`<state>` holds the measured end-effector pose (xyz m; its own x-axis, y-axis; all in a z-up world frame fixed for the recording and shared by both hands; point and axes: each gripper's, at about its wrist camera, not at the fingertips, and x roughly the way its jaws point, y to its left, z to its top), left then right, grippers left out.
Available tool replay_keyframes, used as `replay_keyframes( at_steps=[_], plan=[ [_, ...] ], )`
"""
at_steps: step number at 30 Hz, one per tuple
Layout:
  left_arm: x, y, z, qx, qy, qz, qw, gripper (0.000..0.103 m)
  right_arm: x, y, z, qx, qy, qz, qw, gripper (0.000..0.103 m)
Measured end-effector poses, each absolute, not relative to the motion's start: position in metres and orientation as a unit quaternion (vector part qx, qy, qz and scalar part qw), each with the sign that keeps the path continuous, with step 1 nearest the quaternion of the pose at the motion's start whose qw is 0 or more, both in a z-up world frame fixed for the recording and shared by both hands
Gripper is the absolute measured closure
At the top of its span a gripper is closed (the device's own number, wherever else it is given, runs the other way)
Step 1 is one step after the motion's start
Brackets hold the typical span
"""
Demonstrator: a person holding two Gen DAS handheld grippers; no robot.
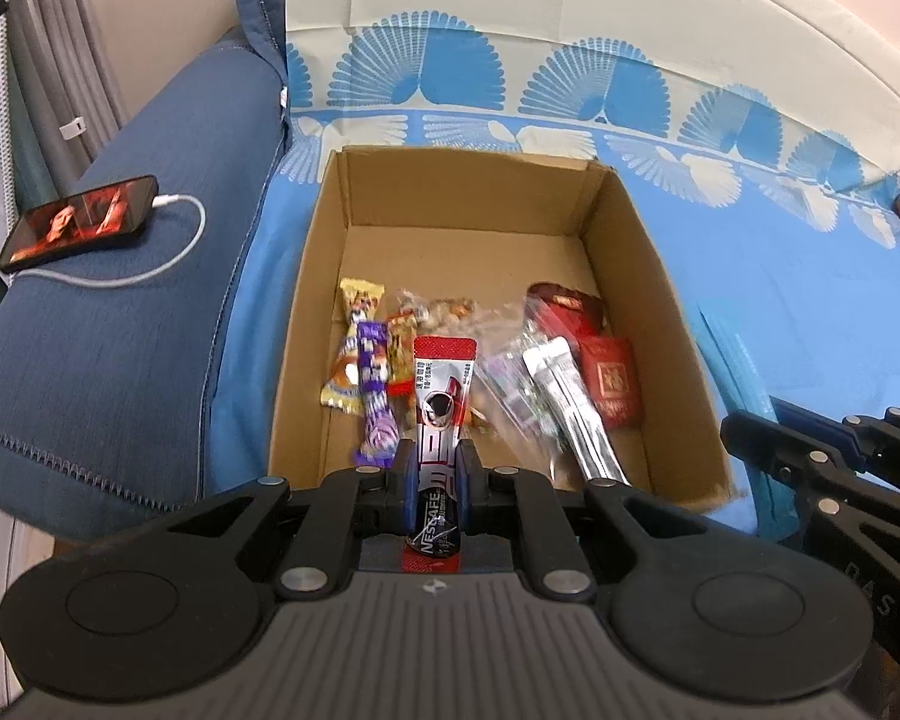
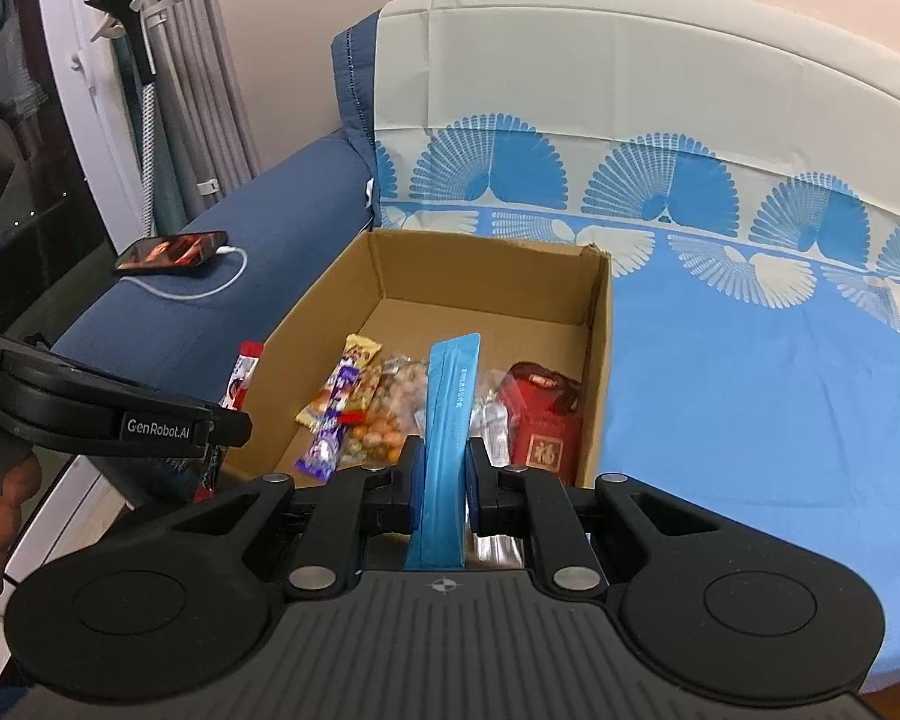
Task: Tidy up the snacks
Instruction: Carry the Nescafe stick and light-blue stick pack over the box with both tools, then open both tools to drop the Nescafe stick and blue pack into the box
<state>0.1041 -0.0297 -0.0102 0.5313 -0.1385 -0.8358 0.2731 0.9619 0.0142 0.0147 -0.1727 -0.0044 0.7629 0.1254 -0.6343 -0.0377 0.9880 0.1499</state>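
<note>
Both sticks are on their way to the cardboard box (image 1: pixel 624 240) on the sofa: the left gripper (image 1: pixel 432 474) pinches a red Nescafe stick (image 1: pixel 441 396), the right gripper (image 2: pixel 444 480) a blue sachet (image 2: pixel 450 414) (each over the box's near edge), so next comes lowering and letting go among the snacks.

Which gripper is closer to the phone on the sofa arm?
Left. The left gripper, holding a coffee stick, is on the phone's side of the box; the right gripper is farther over.

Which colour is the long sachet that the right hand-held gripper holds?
Light blue sachet, shown best in the right wrist view, clamped by the right hand-held gripper.
</note>
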Motion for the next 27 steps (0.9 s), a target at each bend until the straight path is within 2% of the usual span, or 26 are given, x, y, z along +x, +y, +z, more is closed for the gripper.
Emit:
replay_keyframes(
  at_steps=[8,21,23,24,25,26,27],
  plan=[
    [0.158,-0.043,-0.026,0.076,0.480,-0.110,0.867,0.089,0.071,-0.189,-0.021,0.079,0.354,0.039,0.931,0.087],
    [0.229,-0.059,-0.080,0.102,0.515,-0.092,0.846,0.087,0.143,-0.205,-0.066,0.091,0.385,0.028,0.918,0.087],
    [0.237,-0.059,-0.086,0.107,0.513,-0.088,0.847,0.086,0.151,-0.206,-0.071,0.091,0.387,0.024,0.917,0.084],
    [0.239,-0.060,-0.088,0.110,0.511,-0.084,0.848,0.078,0.154,-0.208,-0.074,0.090,0.387,0.021,0.917,0.084],
    [0.242,-0.059,-0.090,0.114,0.513,-0.083,0.847,0.051,0.159,-0.208,-0.076,0.089,0.390,0.019,0.916,0.079],
    [0.244,-0.059,-0.091,0.115,0.518,-0.079,0.844,0.031,0.162,-0.209,-0.079,0.089,0.397,0.020,0.913,0.069],
    [0.246,-0.058,-0.091,0.113,0.521,-0.071,0.843,0.000,0.164,-0.210,-0.080,0.090,0.403,0.016,0.911,0.044]
  ],
)
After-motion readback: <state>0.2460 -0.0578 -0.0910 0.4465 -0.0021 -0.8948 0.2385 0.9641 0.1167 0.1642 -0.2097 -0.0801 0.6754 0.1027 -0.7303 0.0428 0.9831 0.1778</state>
